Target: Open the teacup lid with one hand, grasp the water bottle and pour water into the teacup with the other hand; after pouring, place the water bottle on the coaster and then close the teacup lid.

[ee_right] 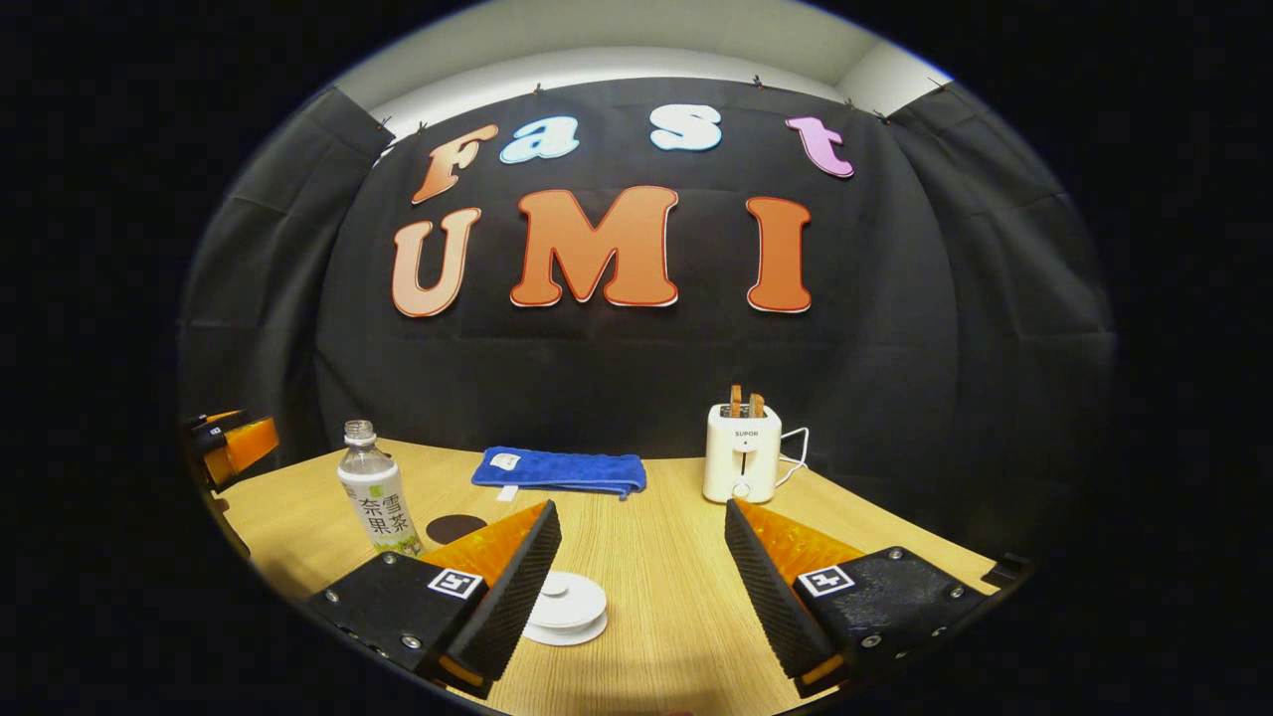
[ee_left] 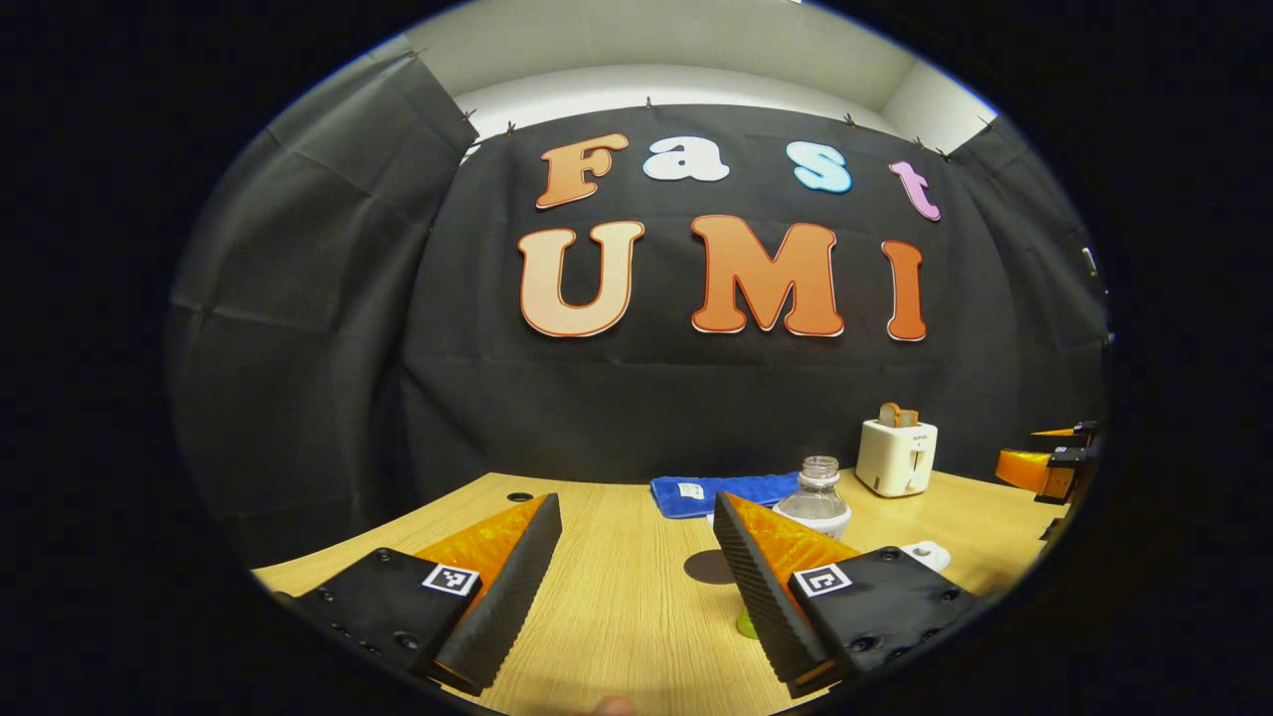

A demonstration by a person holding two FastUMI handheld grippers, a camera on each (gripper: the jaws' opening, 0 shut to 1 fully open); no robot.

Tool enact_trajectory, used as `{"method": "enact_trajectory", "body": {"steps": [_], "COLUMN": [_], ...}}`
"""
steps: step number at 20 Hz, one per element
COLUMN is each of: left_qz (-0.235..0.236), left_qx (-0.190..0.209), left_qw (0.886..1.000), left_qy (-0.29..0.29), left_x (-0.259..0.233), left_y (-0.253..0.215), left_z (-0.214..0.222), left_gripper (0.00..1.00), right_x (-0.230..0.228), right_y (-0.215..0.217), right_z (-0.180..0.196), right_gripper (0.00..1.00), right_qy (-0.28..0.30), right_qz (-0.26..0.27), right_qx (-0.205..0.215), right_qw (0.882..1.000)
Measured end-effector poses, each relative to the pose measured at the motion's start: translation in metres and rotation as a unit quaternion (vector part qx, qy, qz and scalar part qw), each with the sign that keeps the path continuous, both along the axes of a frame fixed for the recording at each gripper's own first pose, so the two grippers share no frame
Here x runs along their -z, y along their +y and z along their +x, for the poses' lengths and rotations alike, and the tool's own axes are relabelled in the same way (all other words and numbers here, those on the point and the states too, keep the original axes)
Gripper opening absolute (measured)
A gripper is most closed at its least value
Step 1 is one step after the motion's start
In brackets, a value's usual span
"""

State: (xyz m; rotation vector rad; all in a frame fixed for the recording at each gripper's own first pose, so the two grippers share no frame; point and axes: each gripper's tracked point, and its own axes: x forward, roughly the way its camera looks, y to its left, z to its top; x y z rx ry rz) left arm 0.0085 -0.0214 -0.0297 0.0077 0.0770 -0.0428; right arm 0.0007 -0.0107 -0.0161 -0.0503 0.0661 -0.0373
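Note:
An uncapped clear water bottle [ee_right: 378, 497] with a white label stands upright at the left of the wooden table [ee_right: 646, 597]. A dark round coaster [ee_right: 455, 527] lies just right of it. Nearer, the white teacup [ee_right: 565, 602] wears its knobbed lid and is half hidden behind my right gripper's left finger. My right gripper [ee_right: 641, 509] is open above the table with nothing between its fingers. My left gripper [ee_left: 636, 507] is open too. Its right finger covers most of the bottle [ee_left: 816, 497]. The coaster [ee_left: 708, 567] lies beside that finger, and the teacup [ee_left: 925, 552] peeks out behind it.
A white toaster [ee_right: 741, 452] holding toast stands at the back right, its cord trailing right. A folded blue towel [ee_right: 559, 469] lies along the back edge. The toaster [ee_left: 897, 457] and towel [ee_left: 726, 492] lie beyond the bottle. A small hole [ee_left: 519, 496] marks the table's far left.

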Motion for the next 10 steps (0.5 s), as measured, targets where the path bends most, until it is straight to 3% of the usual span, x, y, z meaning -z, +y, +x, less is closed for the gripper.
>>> {"method": "enact_trajectory", "body": {"steps": [10], "left_qz": [0.011], "left_qx": [-0.005], "left_qw": [1.000], "left_qy": [0.004], "left_x": [0.006], "left_y": [0.004], "left_z": [0.006], "left_gripper": [0.99], "right_x": [0.025], "right_y": [0.027], "right_z": [0.016], "right_gripper": [0.99], "right_qy": [0.037], "right_qz": [-0.003], "right_qx": [-0.019], "right_qw": [0.999]}}
